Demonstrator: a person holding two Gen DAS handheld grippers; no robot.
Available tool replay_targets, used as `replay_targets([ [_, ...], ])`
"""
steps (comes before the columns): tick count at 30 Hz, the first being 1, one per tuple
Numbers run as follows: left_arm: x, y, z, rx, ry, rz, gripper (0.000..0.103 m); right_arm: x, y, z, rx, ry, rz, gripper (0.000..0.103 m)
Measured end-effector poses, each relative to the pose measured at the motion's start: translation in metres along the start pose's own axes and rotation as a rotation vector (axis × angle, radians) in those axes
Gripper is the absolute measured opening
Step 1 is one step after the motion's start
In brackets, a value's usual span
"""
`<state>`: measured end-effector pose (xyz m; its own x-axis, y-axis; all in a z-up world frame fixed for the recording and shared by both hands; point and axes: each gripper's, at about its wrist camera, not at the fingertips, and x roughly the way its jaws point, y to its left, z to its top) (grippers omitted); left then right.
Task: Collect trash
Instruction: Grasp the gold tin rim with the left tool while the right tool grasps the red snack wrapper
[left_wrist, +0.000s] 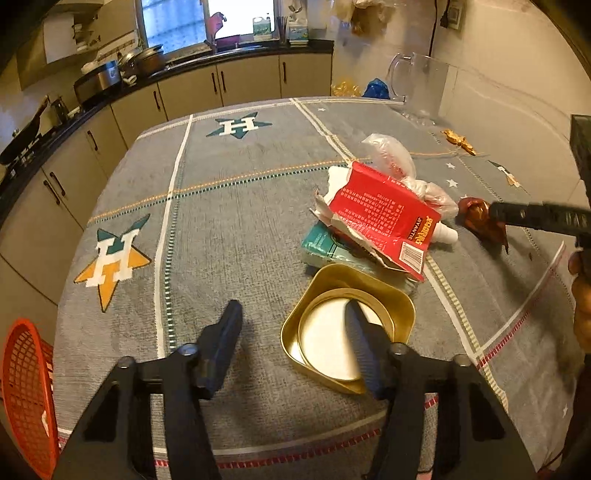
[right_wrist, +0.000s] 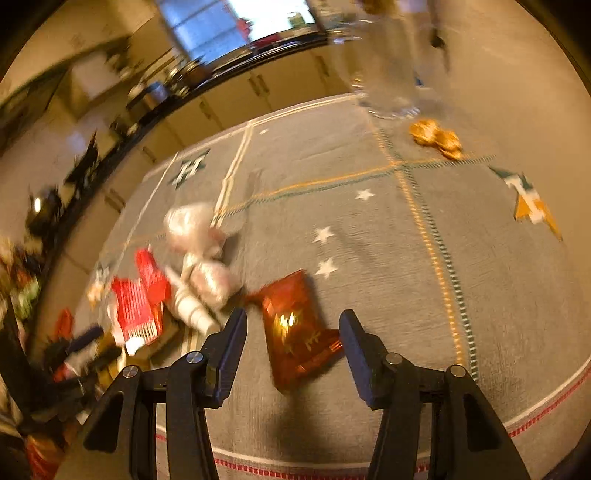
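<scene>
Fingers (right_wrist: 236, 332) of right gripper (right_wrist: 293, 332) spread apart, red-brown wrapper (right_wrist: 295, 332) between; left gripper (left_wrist: 293, 325) likewise spread over gold tin (left_wrist: 369, 295), tabletop (left_wrist: 240, 229) near edge.

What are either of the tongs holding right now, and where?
Nothing. The right tongs are open around the red-brown wrapper, not closed on it; the left tongs are open and empty.
</scene>
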<state>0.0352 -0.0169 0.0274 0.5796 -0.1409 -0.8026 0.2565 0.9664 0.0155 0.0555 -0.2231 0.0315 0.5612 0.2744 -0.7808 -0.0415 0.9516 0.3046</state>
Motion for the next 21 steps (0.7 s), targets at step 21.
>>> replay_targets([
  [21, 0.011, -0.012, -0.005, -0.033, -0.01, -0.007, 0.036, 0.021, 0.049, -0.026, -0.339, -0.071, -0.307, 0.034],
])
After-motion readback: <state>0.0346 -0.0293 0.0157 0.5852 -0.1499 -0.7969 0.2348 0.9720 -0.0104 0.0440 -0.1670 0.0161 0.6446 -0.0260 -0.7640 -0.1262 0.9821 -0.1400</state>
